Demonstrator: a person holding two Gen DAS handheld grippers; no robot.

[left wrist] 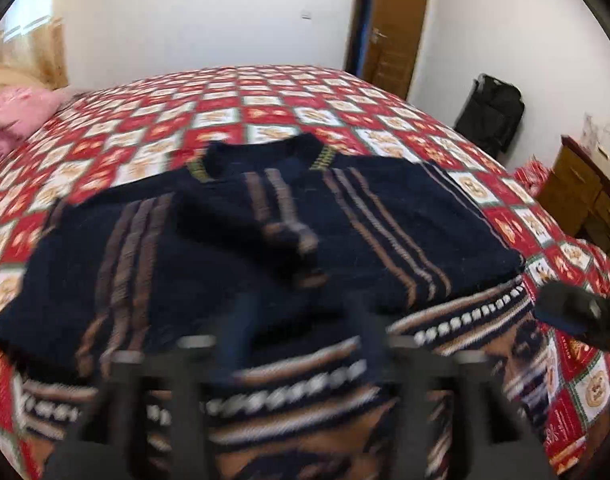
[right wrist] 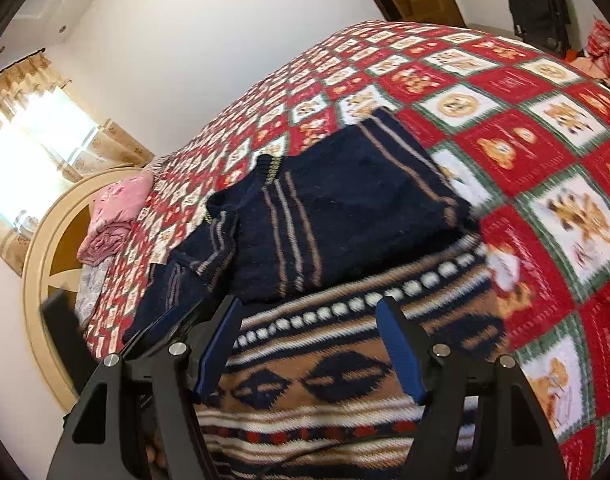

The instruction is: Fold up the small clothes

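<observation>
Bed covered by red-and-white checked quilt [left wrist: 265,96]. Pink pillow [left wrist: 21,114] at the head end, against a cream headboard [right wrist: 41,248]. Wooden door [left wrist: 397,28] in white wall. Black bag [left wrist: 491,114], possibly a suitcase, beside it. Wooden dresser [left wrist: 585,196] at right. Curtained window [right wrist: 37,120].

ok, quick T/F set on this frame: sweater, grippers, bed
1. The navy sweater lies on a red checked bedspread. True.
2. The right gripper is clamped on the sweater. False: its jaws stand open, nothing pinched between them.
3. A pink pillow sits at the head of the bed. True.
4. Both sleeves lie spread flat out to the sides. False: one sleeve lies folded across the body.
5. The left gripper is open. True.
</observation>
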